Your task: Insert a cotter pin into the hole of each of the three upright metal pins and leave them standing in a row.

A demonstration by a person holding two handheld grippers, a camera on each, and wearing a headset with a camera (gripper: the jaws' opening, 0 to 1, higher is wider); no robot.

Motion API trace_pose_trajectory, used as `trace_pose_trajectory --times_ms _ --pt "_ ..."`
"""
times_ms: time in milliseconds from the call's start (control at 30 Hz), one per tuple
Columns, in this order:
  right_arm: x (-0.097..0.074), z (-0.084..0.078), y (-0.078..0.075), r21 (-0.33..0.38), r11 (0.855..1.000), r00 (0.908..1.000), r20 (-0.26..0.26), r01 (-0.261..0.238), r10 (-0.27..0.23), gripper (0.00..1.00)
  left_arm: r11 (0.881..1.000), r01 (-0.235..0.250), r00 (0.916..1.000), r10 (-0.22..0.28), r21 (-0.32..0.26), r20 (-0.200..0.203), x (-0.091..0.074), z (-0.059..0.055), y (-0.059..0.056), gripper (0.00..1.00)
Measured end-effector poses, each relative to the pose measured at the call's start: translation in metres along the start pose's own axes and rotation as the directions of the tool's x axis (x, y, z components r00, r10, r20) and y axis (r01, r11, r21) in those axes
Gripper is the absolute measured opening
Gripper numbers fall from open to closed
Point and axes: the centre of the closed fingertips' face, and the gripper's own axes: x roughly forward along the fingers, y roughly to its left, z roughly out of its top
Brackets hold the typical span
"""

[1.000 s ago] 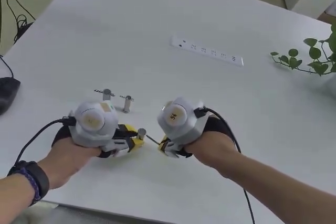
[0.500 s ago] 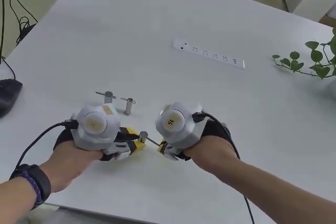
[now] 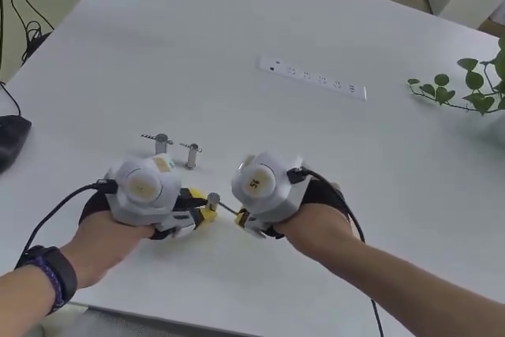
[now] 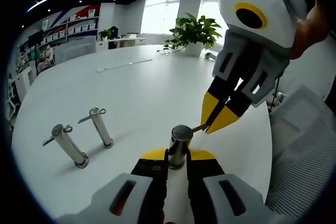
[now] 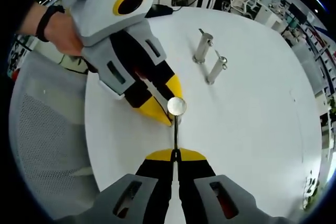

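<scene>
Our right gripper (image 5: 175, 153) has its jaws pressed together on the tail of the cotter pin (image 5: 175, 134), a thin dark wire running straight out from the tips. Our left gripper (image 4: 177, 157) pinches the third metal pin (image 4: 180, 141) low on its shaft and holds it upright near the front edge of the table (image 3: 237, 53). We cannot tell whether its base rests on the surface. The wire's free end meets the shaft just under the head, and we cannot tell whether it has entered the hole.

The main risk, as we judge it, is a miss. If the wire comes in slightly high, low or off-axis, it skids along the round shaft instead of entering. Pushing harder could then bend so slender a wire, or let it swivel in the right jaws, which grip only its end. A sideways shove might also twist the pin in the left jaws. The two grippers' yellow tips sit very close, so a bump could spoil the alignment.

The pin is a short, bright steel cylinder with a flat round head, smooth and probably slippery. Just beyond stand the far pin (image 3: 161, 144) and the near pin (image 3: 191, 155), side by side and upright, each with a cotter through its top.
</scene>
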Motion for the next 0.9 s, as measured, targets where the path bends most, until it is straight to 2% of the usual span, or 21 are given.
trace_pose_trajectory --times_ms 233,533,733,900 --pt "-0.0035 -0.0006 -0.0003 0.002 1.000 1.0000 0.005 0.007 -0.007 0.02 0.999 -0.011 0.9999 0.011 0.041 -0.012 0.0030 -0.0013 0.0000 0.11" --pt "-0.0049 0.0019 -0.0010 -0.003 1.000 0.9997 0.018 0.016 -0.016 0.02 0.999 -0.017 0.9998 0.018 0.031 -0.009 0.0030 -0.0014 0.0017 0.11" --pt "-0.0063 0.0067 -0.0004 -0.023 1.000 0.9993 0.031 0.020 -0.019 0.02 0.998 -0.020 0.9996 0.021 0.063 -0.019 0.0041 -0.0020 -0.0011 0.10" --pt "-0.0047 0.0069 -0.0014 -0.017 1.000 0.9991 0.038 0.019 -0.019 0.02 0.998 -0.021 0.9996 0.022 0.059 -0.019 0.0041 -0.0015 -0.0007 0.10"
